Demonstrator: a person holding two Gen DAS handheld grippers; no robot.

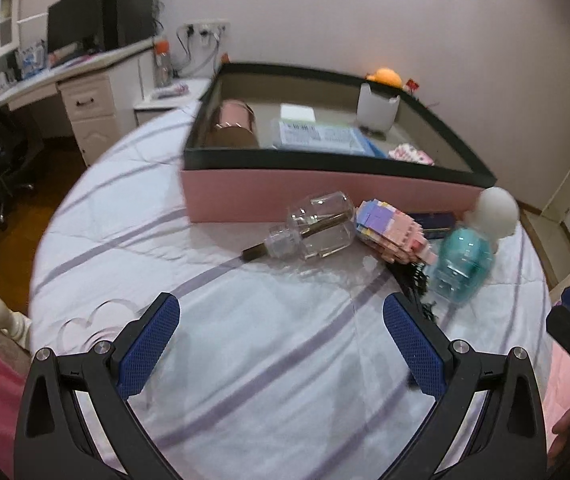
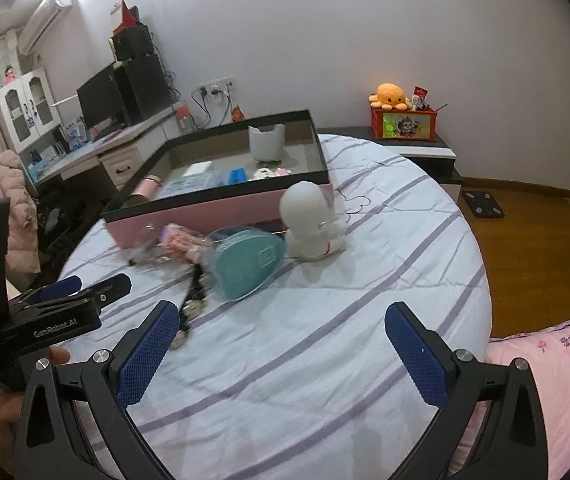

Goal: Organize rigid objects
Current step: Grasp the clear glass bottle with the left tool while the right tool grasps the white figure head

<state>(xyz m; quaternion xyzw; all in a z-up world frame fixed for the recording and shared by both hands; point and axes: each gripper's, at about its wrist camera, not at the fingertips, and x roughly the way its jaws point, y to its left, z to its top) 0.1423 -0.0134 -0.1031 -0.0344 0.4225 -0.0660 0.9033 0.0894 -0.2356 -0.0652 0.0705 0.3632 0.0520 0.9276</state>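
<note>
Left wrist view shows the left gripper (image 1: 281, 344) above the striped bedsheet (image 1: 245, 380), its blue fingers wide apart and holding nothing. Ahead of it, a small group of things lies on the sheet, just in front of the pink box (image 1: 325, 196) with a dark rim. From left to right there are a clear glass bottle (image 1: 321, 228) lying on its side, a pink and purple block model (image 1: 389, 232), a teal object in clear packaging (image 1: 461, 260) and a white figurine (image 1: 499, 208). Inside the box I can see a pink cylinder (image 1: 233, 124), a white cup (image 1: 377, 108) and some flat packages.

Right wrist view shows the right gripper (image 2: 281, 344), also with fingers spread and empty. The figurine (image 2: 309, 220) stands upright beside the teal object (image 2: 245, 264), near the box corner (image 2: 327, 178). An orange plush (image 2: 389, 96) sits on a red box on the far cabinet.
</note>
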